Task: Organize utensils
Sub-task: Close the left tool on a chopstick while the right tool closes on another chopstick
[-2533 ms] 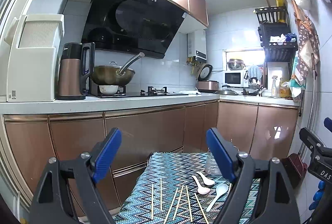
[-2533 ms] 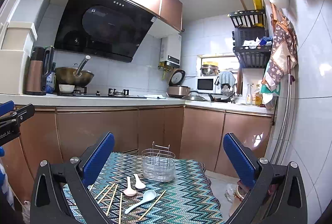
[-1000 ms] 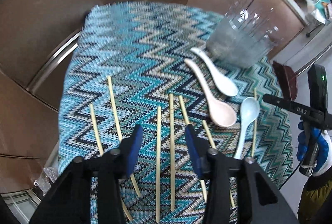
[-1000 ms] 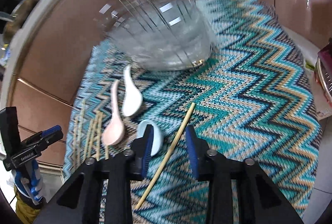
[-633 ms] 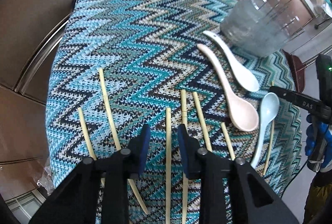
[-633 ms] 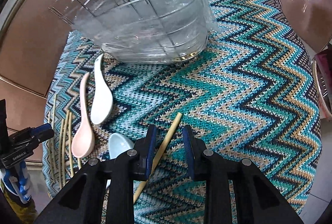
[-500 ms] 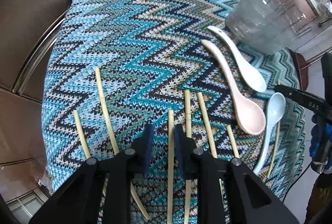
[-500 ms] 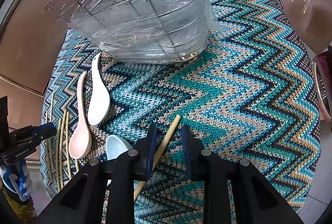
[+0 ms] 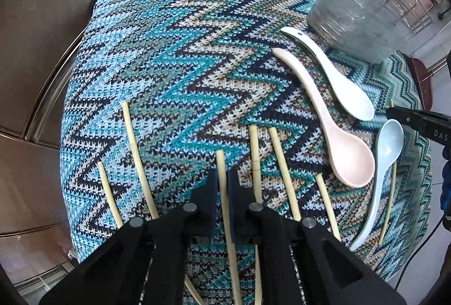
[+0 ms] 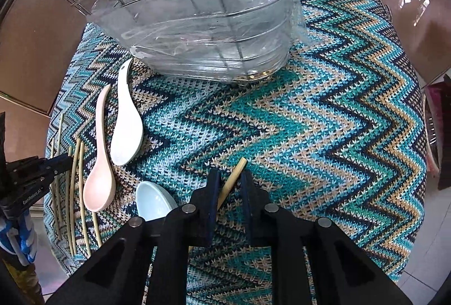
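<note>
A zigzag-knit cloth point(image 10: 324, 121) in teal, navy and tan covers the table, brown cabinet fronts point(image 9: 42, 22) behind it. At the far side stands the wire utensil rack point(image 10: 203, 11) with its clear plastic liner, nothing visible in it. Just near of it lie three soup spoons: the white spoon point(image 10: 125, 133) closest to the rack, the pink spoon point(image 10: 98, 164) beside it, and the pale blue spoon point(image 9: 380, 172) nearest. Loose bamboo chopsticks are spread across the near left of the cloth. The left gripper point(image 9: 222, 183) points steeply down, pads clamped tight on one chopstick point(image 9: 225, 209) from the middle of that row. Over on the right, the right gripper point(image 10: 229, 183) straddles a lone chopstick point(image 10: 235, 173) lying diagonally beside the blue spoon; its jaws are closing, a sliver of gap showing either side of the stick.
</note>
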A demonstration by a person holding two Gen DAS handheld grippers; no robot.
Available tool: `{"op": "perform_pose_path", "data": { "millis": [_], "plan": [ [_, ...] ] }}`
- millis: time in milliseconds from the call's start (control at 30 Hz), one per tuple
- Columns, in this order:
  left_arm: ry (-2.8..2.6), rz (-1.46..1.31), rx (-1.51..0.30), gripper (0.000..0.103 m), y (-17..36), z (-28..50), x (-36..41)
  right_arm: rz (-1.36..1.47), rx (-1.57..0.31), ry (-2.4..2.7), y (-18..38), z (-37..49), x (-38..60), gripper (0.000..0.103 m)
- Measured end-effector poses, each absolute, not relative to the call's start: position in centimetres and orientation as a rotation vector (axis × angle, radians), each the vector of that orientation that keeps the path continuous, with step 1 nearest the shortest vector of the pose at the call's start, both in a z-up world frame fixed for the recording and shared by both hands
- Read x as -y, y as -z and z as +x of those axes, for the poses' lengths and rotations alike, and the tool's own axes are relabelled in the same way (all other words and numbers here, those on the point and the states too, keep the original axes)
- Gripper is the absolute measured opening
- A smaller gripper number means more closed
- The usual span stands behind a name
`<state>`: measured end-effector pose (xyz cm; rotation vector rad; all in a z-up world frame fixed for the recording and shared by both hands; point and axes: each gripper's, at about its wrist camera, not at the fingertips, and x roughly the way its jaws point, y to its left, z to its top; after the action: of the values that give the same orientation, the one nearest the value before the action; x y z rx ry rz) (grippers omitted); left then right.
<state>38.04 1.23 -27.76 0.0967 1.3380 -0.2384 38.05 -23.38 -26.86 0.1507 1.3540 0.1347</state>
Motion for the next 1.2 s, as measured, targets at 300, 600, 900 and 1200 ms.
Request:
{"op": "perform_pose_path", "data": {
  "millis": [300, 600, 900, 1200],
  "plan": [
    [0.228, 0.036, -1.223, 0.005, 24.4, 34.5, -1.2, 0.217, -1.259, -0.168, 25.2, 35.3, 24.6, 0.012],
    [0.215, -0.037, -1.033, 0.005, 18.2, 29.7, -2.5, 0.213, -1.002, -0.255, 19.1, 28.1, 25.9, 0.010],
    [0.163, -0.078, -0.883, 0.005, 14.5, 24.7, -3.0, 0.120, -0.786, -0.317, 14.6, 20.4, 25.3, 0.008],
    [0.162, -0.078, -0.775, 0.005, 10.7, 21.9, -2.0, 0.081, -0.693, -0.354, 11.7, 16.7, 24.6, 0.006]
  ]
}}
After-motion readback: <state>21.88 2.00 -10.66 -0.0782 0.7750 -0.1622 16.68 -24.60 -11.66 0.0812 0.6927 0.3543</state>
